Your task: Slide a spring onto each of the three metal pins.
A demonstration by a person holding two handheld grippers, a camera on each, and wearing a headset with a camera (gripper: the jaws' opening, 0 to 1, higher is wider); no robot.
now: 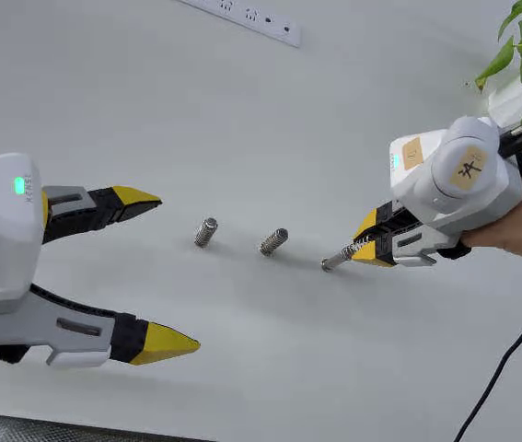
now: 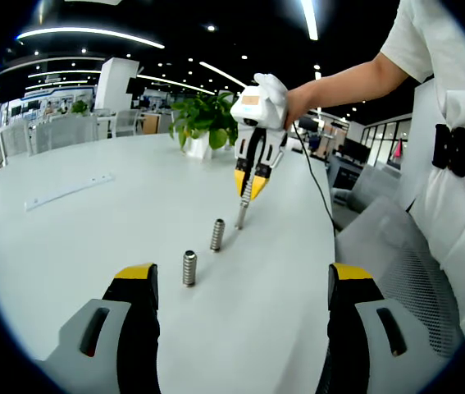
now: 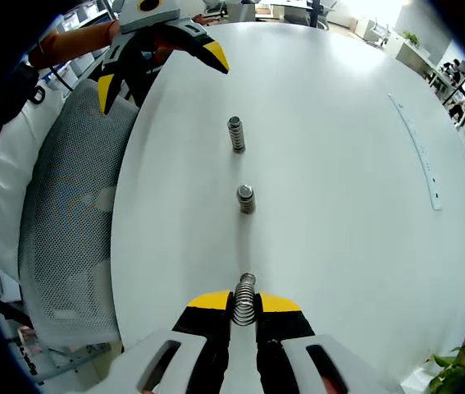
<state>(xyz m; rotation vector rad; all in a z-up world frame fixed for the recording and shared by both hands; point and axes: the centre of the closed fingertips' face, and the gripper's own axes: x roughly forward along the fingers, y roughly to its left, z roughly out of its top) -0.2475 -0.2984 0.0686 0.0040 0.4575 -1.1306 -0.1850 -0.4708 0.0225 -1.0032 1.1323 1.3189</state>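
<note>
We are holding the right gripper [image 1: 367,241] low over the white table [image 1: 242,110]. Its jaws are pinching the last spring [image 1: 354,247], and the metal pin [image 1: 332,262] is running through it, tilted, its end touching the tabletop. Because we are gripping springy coils, we are judging that the pin could be slipping free, skidding on the smooth surface, or toppling if let go at this lean. The middle pin [image 1: 273,241] and the far pin [image 1: 206,231] are already wearing springs. The left gripper [image 1: 178,272] is hovering well apart, jaws spread wide, carrying nothing.
</note>
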